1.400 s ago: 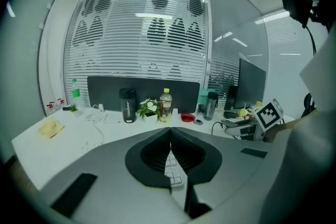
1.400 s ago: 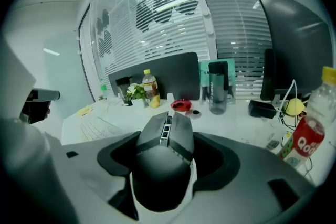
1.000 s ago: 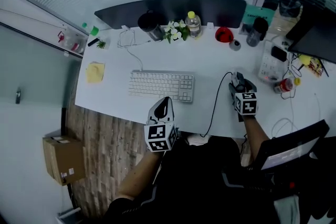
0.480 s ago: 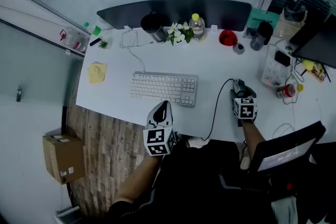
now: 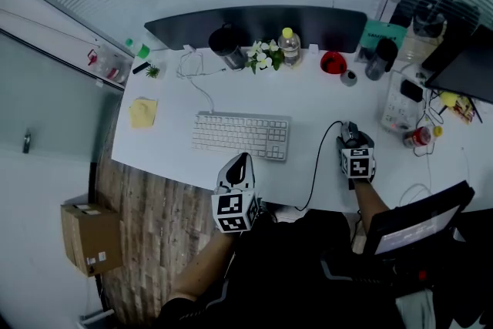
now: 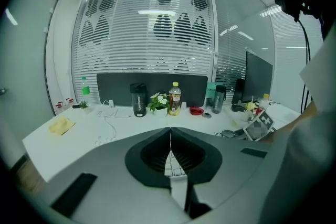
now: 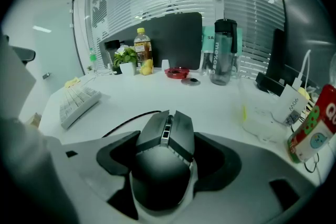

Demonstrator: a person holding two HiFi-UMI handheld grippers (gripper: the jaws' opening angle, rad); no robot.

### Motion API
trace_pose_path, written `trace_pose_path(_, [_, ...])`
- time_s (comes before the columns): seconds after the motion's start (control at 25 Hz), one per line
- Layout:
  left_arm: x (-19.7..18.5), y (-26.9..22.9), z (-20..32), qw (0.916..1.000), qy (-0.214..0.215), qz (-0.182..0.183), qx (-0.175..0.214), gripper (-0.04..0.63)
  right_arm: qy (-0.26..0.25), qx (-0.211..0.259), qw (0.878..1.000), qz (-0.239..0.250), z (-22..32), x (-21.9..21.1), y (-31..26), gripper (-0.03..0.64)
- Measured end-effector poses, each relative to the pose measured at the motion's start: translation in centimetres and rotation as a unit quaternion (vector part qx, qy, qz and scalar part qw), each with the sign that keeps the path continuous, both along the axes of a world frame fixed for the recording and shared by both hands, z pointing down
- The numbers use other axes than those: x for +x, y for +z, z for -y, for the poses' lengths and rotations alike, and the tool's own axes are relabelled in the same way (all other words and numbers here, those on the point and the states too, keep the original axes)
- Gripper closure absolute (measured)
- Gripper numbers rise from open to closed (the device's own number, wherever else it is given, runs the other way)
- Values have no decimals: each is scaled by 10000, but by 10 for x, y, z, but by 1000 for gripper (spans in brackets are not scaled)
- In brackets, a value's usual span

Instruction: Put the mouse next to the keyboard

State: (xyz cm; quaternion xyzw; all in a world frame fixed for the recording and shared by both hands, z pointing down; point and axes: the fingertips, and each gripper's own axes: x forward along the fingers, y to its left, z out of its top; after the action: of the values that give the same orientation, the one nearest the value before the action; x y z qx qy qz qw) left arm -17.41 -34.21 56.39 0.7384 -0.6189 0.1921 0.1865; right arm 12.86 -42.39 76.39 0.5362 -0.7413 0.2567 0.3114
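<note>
A dark wired mouse (image 5: pixel 349 132) lies on the white desk (image 5: pixel 308 100), to the right of the white keyboard (image 5: pixel 240 135), with bare desk between them. My right gripper (image 5: pixel 350 138) reaches down over it. In the right gripper view the mouse (image 7: pixel 163 149) sits between the widely spread jaws, with a thin strip of desk showing on its right side, so the right gripper (image 7: pixel 165 157) is open around it. The keyboard (image 7: pixel 79 99) shows at the left there. My left gripper (image 5: pixel 241 162) hovers at the desk's front edge below the keyboard. Its jaws (image 6: pixel 169 136) meet on nothing, so it is shut.
The mouse cable (image 5: pixel 317 158) loops toward the front edge. Along the back stand a black monitor (image 5: pixel 254 21), a tumbler (image 5: pixel 227 46), flowers (image 5: pixel 262 56), a bottle (image 5: pixel 290 46) and a red bowl (image 5: pixel 333 62). Yellow notes (image 5: pixel 142 112) lie at the left, clutter (image 5: pixel 408 115) at the right.
My right gripper has sunk a little, so its jaws now stand around the mouse. The mouse, keyboard and left gripper have stayed where they were.
</note>
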Motion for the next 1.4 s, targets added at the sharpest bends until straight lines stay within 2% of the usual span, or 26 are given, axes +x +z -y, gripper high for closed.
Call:
trace_pose_path(0.08, [0,-1,-1,10000,23,-22,14,565,-20,-43,10000,-51,0,1,1,302])
trace_pose_path(0.16, [-1,-5,-2,10000,68,-42,59,565,-27,-93,9999,-104,0,3,-1,260])
trace_pose_path(0.24, [-2,-11,-1,9998,120,-65,110,565,-59,-55,9999,-101,1,2,-9,250])
trace_pose_path(0.4, [1,-21,3,9992,309,-145,224,565,-40,222,9997,-20,3,1,-43,249])
trace_pose_path(0.68, [5,-50,17,9945,783,-341,609,565,55,837,9957,399,-5,-17,-125,255])
trace_pose_path(0.92, [10,-76,27,9874,1130,-570,949,565,135,1510,9866,596,-17,-26,-206,270])
trace_pose_path(1.4, [27,-137,28,9676,1826,-1050,1394,565,170,2407,9656,966,-65,-42,-330,325])
